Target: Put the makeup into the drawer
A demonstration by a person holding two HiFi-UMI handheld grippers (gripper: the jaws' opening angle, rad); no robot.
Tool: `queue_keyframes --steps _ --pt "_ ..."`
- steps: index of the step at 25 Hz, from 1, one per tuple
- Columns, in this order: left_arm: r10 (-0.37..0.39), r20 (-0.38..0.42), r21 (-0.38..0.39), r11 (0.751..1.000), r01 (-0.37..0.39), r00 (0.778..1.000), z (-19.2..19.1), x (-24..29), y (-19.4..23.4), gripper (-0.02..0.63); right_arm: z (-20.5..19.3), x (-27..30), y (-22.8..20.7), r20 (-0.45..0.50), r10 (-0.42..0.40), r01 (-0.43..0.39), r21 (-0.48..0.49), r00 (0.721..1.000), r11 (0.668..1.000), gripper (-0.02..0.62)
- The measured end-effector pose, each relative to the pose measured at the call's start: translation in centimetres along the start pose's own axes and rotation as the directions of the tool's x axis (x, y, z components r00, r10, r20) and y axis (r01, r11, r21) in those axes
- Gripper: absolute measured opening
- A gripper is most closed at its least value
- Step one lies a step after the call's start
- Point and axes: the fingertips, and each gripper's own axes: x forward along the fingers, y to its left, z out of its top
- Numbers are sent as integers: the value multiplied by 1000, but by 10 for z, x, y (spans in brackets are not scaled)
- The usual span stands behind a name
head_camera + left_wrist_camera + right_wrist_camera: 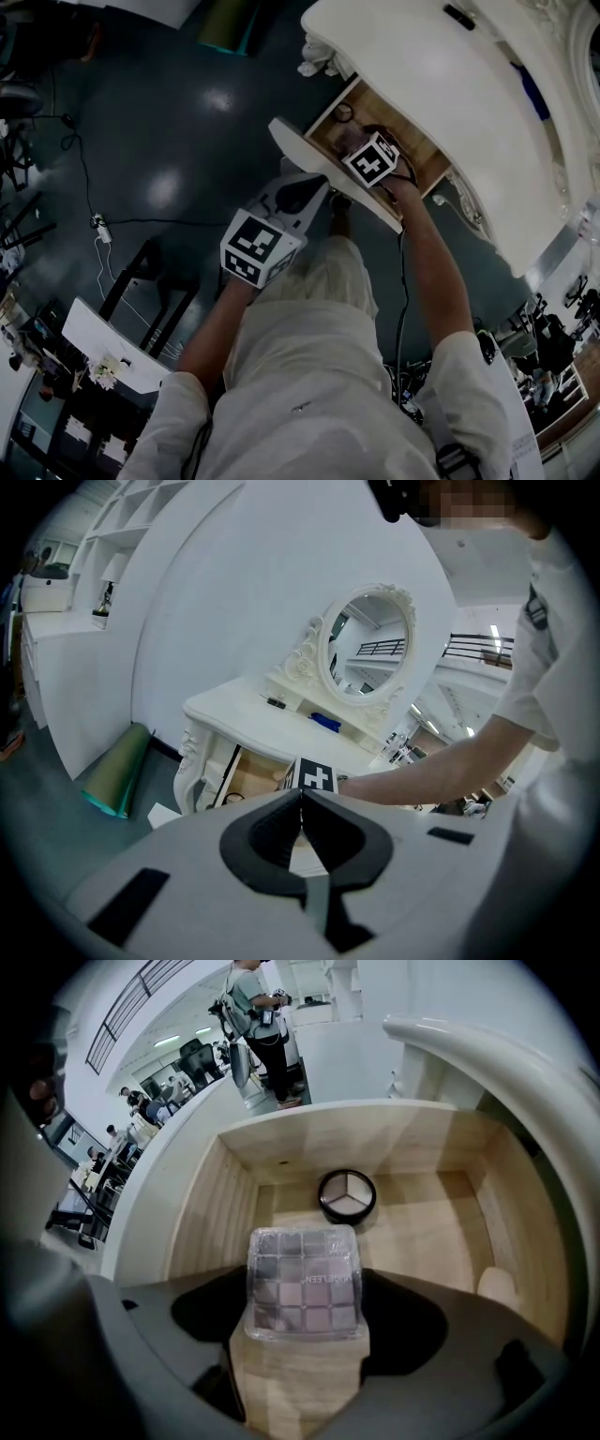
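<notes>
A clear square eyeshadow palette (303,1283) sits between the jaws of my right gripper (305,1314), which is shut on its two sides and holds it flat above the wooden floor of the open drawer (427,1232). Farther back on the drawer floor lies a round three-part compact (347,1194). In the head view the right gripper (367,152) hangs over the open drawer (323,131), its marker cube hiding the palette. My left gripper (298,195) is just outside the white drawer front (314,161). Its jaws are shut with nothing between them (302,822).
The drawer belongs to a white dressing table (267,726) with an oval mirror (367,653) and a small blue item (325,722) on top. A green roll (117,771) lies on the dark floor to its left. Cables (94,225) run across the floor.
</notes>
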Motion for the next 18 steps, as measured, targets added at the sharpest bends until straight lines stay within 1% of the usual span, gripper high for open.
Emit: queue_keyframes --steps 6,10,15,18 --pt "2 2 0 1000 -2 1000 -1 -3 -1 11 -3 -9 4 5 48 -48 17 999 999 385" --pt "-1 2 5 1000 1 1000 0 0 -4 11 -3 -11 7 30 80 -81 10 996 997 385" --pt "-3 4 9 1000 2 1000 1 -1 -7 11 -4 -17 9 27 83 -83 22 996 996 385" --pt "-5 6 15 1000 5 1000 2 1 -9 11 -4 -21 9 43 78 -79 22 996 997 385"
